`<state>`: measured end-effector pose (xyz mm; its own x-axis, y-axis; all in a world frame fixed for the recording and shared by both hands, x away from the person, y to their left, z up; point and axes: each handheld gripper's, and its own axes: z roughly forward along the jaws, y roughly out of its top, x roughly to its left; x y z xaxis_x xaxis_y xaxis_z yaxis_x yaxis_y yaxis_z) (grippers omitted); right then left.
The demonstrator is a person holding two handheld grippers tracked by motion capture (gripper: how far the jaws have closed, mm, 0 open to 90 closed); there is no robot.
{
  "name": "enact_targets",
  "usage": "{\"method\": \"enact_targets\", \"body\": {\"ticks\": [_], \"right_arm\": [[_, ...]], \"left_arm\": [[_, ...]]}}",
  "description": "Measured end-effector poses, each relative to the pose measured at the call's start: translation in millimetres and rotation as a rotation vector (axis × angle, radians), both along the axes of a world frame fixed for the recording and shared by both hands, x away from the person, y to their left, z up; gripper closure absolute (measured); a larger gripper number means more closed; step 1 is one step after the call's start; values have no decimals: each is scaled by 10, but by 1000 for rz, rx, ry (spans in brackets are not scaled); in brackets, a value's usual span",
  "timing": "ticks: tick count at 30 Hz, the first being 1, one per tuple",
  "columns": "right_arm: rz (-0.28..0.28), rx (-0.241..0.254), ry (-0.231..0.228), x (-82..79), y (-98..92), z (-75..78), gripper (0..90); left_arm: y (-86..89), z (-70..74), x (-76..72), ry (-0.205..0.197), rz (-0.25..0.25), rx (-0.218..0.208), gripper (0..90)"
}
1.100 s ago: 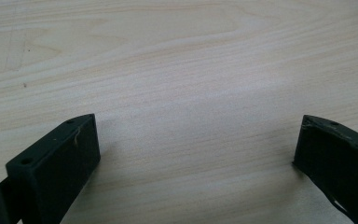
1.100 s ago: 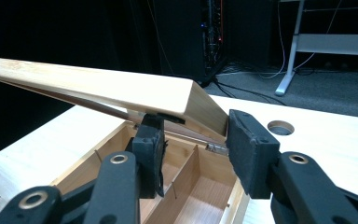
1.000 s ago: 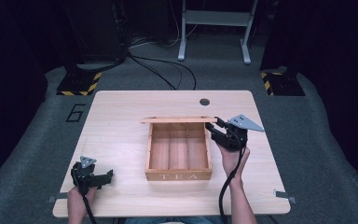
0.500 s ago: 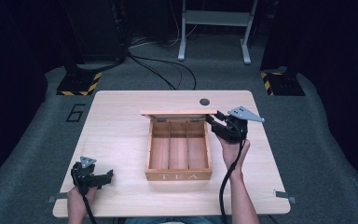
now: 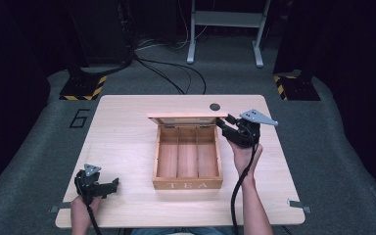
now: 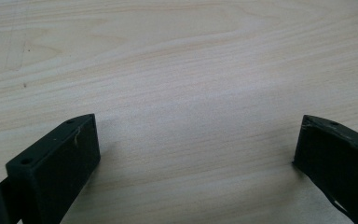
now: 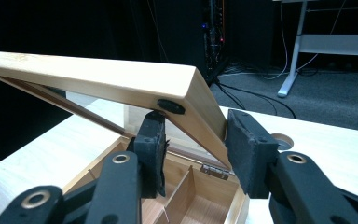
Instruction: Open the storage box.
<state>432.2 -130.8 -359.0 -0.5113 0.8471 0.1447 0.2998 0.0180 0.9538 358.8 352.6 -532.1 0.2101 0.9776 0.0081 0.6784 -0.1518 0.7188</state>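
Note:
A wooden box (image 5: pixel 187 184) marked TEA stands mid-table with three bare compartments (image 7: pixel 193 200) showing. Its hinged lid (image 5: pixel 181 118) is raised at the far side, and in the right gripper view the lid (image 7: pixel 98 74) slants overhead. My right gripper (image 5: pixel 223 123) is shut on the lid's right side rail. One pad (image 7: pixel 151 140) sits inside under the lid, the other pad (image 7: pixel 249 149) against the outer face, so the right gripper (image 7: pixel 193 135) straddles the rail. My left gripper (image 5: pixel 111 185) rests at the table's near left, open. The left gripper (image 6: pixel 196 140) has bare wood between its jaws.
A dark round hole (image 5: pixel 215 106) sits in the tabletop behind the box. The light wooden table (image 5: pixel 127 137) has bare surface left and right of the box. On the floor beyond are cables (image 5: pixel 176 78), a grey stand (image 5: pixel 225 29) and a "6" mark (image 5: pixel 80 118).
The right gripper has moved a little toward the far side with the lid, which has tipped further open. The left gripper has stayed put.

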Motion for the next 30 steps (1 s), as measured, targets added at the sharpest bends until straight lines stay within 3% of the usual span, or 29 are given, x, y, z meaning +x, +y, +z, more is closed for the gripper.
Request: {"method": "enact_targets", "body": {"ticks": [30], "right_arm": [[-1,-10,-9,0,3,5,582]], "left_arm": [[0,0,0,0,0,0,0]]}}
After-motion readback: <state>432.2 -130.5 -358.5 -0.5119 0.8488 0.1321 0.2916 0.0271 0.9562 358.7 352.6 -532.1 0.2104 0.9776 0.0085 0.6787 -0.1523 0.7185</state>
